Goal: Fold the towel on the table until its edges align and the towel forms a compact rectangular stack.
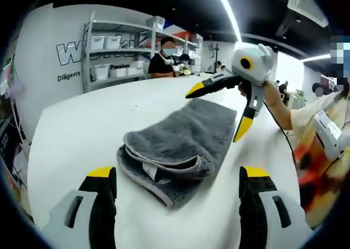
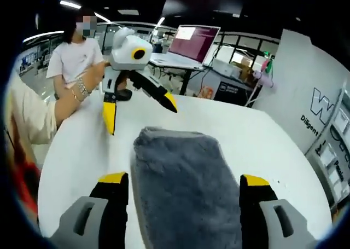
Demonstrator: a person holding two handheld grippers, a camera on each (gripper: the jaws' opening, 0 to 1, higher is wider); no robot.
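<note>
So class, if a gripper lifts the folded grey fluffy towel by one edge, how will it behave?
The folded grey fluffy towel would probably droop: its layers already sag and curl unevenly. It likely unfolds when lifted, since nothing pins the layers. Its plush pile probably grips rather than slips.

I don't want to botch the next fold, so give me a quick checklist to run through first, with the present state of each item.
1. Left gripper open and empty: ok, its jaws stand wide apart, short of the towel.
2. Right gripper open and empty: ok, jaws spread on either side of the towel's end.
3. Towel fully on the table: ok.
4. Edges aligned: not ok, the end near the left gripper is bunched, with layers offset and a white label showing.
5. Compact rectangular stack reached: not ok, it is a long folded strip.
6. Far end flat: ok in the right gripper view.
</note>
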